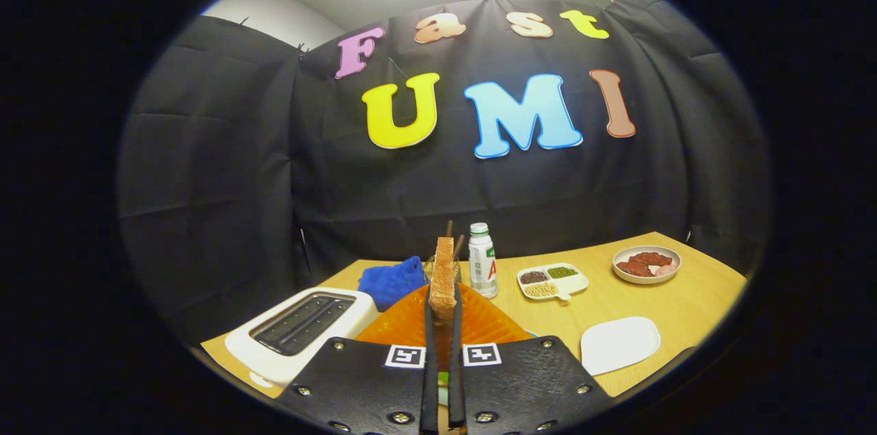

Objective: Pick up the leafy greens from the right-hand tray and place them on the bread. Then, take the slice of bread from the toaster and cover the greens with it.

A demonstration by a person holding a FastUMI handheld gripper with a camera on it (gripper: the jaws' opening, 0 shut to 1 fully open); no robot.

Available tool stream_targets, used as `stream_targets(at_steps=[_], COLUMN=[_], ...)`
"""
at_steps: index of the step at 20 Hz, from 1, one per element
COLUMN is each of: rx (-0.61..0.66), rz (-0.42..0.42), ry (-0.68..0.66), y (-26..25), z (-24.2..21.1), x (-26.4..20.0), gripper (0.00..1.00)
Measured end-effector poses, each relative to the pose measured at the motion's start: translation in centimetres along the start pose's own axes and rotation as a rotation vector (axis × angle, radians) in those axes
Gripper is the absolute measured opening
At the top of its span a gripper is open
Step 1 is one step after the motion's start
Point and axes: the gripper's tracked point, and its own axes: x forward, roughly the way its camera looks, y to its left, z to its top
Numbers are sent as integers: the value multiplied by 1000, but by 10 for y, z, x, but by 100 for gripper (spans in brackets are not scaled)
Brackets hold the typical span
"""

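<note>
Gripping the slice of bread (443, 277) edge-on, our gripper (442, 325) has both fingers pressed against its sides, holding it upright above the orange plate (404, 322). We see the white toaster (301, 329) to the near left with both slots vacant, and a white tray (620, 344) to the right on the table (658, 298).

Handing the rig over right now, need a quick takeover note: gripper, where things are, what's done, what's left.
Gripper: shut on the bread slice, held upright on edge between both fingers, above the orange plate.
Toaster: beside the plate, slots look empty, so the slice is out.
A bit of green shows low between the fingers; greens seem placed, though the base bread is hidden.
White tray lies on the other side of the plate.
Left: lower the slice flat over the greens and release.
</note>
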Motion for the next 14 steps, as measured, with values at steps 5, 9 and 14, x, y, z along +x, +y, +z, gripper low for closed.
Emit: stream_targets(at_steps=[5,9,14], rx=[49,90,119], rz=[68,101,62], ry=[39,76,96], y=[-3,0,-2], z=[-23,-36,-57], x=[9,18,34], gripper=[6,6,6])
